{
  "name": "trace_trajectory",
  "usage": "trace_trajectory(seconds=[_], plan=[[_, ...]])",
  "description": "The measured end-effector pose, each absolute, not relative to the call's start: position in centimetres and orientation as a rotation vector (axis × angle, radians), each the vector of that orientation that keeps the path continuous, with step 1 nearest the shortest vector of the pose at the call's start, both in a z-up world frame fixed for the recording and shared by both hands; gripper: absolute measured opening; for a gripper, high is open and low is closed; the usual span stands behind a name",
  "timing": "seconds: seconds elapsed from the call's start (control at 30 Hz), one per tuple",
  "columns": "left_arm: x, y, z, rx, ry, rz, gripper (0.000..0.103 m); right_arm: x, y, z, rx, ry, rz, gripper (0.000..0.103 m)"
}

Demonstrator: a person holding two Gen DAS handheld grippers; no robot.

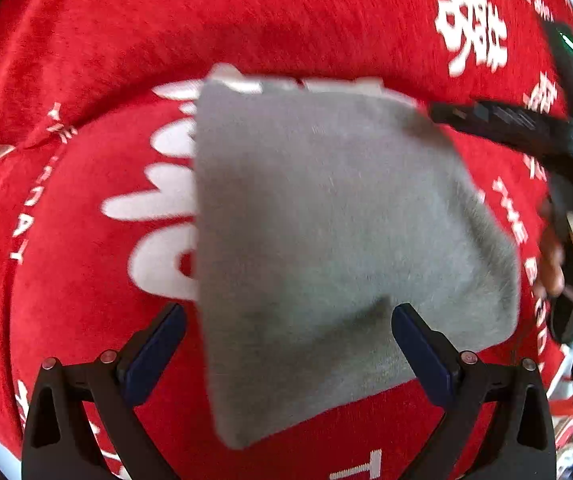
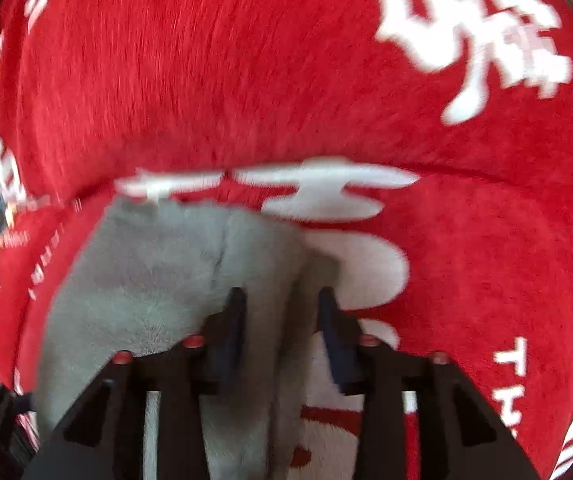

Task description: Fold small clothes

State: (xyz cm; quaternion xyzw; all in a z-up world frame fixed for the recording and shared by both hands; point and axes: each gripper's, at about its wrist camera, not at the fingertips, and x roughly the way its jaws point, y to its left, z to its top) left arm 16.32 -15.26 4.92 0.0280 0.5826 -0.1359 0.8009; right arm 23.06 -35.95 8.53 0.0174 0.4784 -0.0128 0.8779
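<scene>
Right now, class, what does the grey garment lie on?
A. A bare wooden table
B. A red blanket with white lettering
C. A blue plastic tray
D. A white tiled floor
B: in both wrist views the grey garment lies spread on a red blanket printed with white lettering, which shows on every side of it.

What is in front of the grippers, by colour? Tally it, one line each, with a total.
Grey: 1, the grey cloth
Red with white lettering: 1, the red blanket under it
Black: 2, the left gripper and the right gripper
Total: 4
</scene>
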Motion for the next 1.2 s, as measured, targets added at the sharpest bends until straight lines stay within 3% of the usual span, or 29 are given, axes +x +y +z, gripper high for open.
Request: trace_trajectory(seconds=[0.2,0.37,0.4,0.53,0.67,0.77,0.93,1.2], plan=[[18.8,-12.8,7.3,-0.086,1.174,-0.237,0.103,17.2,-30.9,12.6,-0.006,0.904,0.328,0.044],[20.2,-12.0,2.7,-0.066,1.301,-0.122,0.103,15.8,-30.1,8.6,-0.041,1.043,0.369,0.045],[19.9,-11.9,2.3,-0.090,1.294,-0.147,0.103,16.0,-31.0,6.5,-0.049,1.107,0.305,0.041],[19.8,-12.2,2.5,-0.057,1.278,-0.130,0.103,15.1,-32.7,5.9,0.054,1.044,0.333,0.041],[19.8,-13.5,4.3,0.026,1.230,-0.128,0.103,16.0,-32.3,7.8,0.047,1.064,0.325,0.041],[20.1,-14.6,3.3,0.105,1.234,-0.104,0.103,17.4,-31.5,9.2,-0.005,1.004,0.282,0.050],[20.2,-14.5,2.7,0.079,1.230,-0.101,0.103,22.2,-31.2,5.1,-0.144,1.148,0.178,0.050],[20.1,-15.0,2.6,0.100,1.209,-0.096,0.103,25.6,-31.1,4.2,-0.112,1.157,0.107,0.054]])
